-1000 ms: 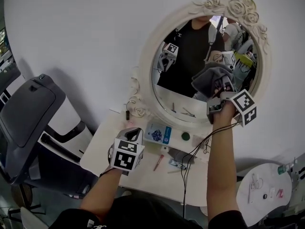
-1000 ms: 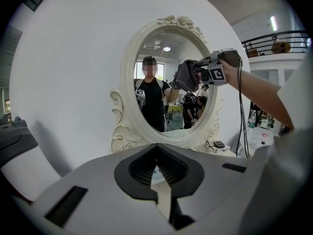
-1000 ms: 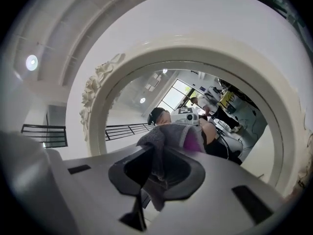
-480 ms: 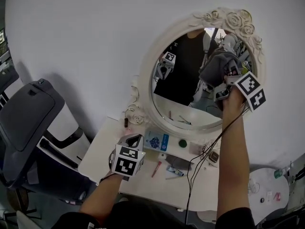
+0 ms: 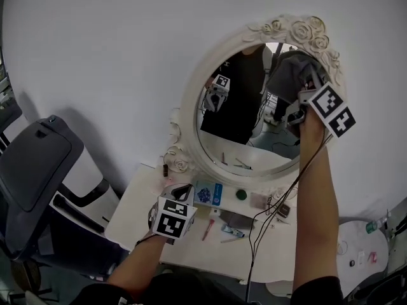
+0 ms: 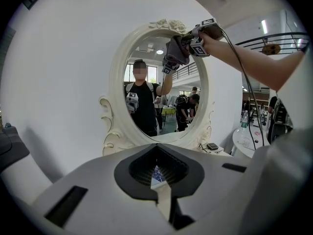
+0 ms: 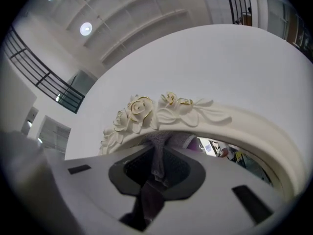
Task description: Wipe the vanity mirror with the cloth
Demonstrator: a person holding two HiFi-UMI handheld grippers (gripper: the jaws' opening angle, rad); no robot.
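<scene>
The right gripper (image 5: pixel 296 110) pinches the soft grey cloth (image 5: pixel 287 72) against the top of the oval, white-framed mirror (image 5: pixel 236 116), and the left gripper (image 5: pixel 180 190) sits closed and empty over the white table (image 5: pixel 135 203).

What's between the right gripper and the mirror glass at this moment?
The grey cloth: the right gripper is shut on it and holds it to the mirror's upper glass, below the rose carving. The right gripper view shows it best.

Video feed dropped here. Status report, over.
Right gripper shut on cloth, cloth at top of mirror. Left gripper shut, empty, low over vanity table. Nothing in the way.
</scene>
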